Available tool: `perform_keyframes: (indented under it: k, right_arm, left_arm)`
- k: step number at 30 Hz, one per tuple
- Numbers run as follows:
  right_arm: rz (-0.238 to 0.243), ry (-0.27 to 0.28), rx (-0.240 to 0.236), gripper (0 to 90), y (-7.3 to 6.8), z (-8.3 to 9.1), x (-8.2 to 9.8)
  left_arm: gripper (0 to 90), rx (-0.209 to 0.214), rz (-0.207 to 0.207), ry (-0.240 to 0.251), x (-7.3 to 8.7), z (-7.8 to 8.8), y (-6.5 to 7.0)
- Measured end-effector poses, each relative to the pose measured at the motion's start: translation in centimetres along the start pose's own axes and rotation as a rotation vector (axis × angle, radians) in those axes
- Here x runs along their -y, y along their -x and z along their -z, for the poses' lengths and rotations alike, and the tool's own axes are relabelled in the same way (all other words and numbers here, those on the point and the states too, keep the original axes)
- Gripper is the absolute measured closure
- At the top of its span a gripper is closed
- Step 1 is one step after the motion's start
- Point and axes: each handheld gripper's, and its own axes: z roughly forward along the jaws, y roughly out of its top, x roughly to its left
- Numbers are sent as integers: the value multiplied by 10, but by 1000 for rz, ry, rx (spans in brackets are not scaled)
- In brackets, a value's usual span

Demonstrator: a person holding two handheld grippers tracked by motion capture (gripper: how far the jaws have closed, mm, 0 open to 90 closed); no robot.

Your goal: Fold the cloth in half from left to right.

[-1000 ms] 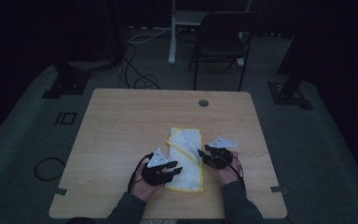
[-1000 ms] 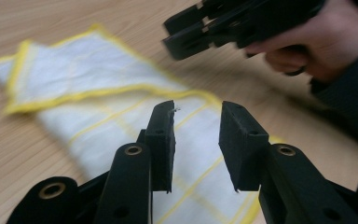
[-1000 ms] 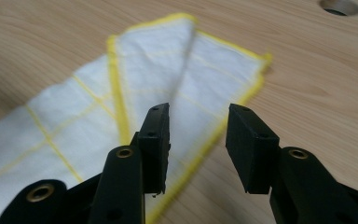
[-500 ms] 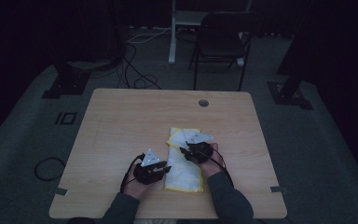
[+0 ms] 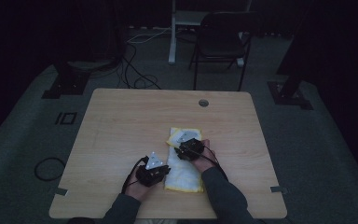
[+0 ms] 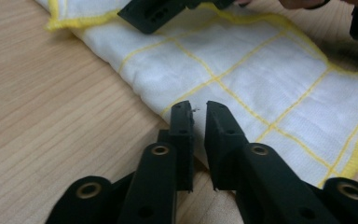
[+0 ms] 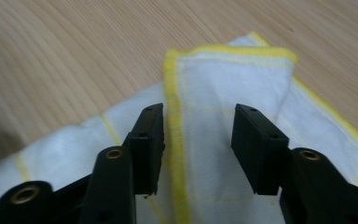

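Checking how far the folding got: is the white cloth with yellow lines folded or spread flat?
Folded. The cloth lies as a narrow strip, and its far end is doubled back over the layer beneath.

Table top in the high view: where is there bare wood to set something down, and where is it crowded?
Bare wood runs across the far half of the table around the grommet hole, plus the left strip and the right strip beside the cloth. The near middle is crowded: the left gripper and the right gripper work on the cloth.
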Motion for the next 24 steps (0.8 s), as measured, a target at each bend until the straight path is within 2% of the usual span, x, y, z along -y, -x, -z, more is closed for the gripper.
perform_keyframes:
  k: [5,7,11,18,24]
  right_arm:
    - [-3,-4,11,778,10,1,1]
    - [-9,2,9,811,15,3,0]
    - [-31,8,14,820,26,6,1]
    - [-116,32,38,785,52,13,4]
    - [-169,19,61,777,71,17,15]
  left_arm:
    - [872,-4,-6,-16,0,-1,0]
    - [873,-4,-1,-14,0,-2,1]
    - [875,-4,2,-15,0,-2,1]
    - [876,-5,1,-16,0,-3,2]
    - [873,2,7,-19,0,-2,0]
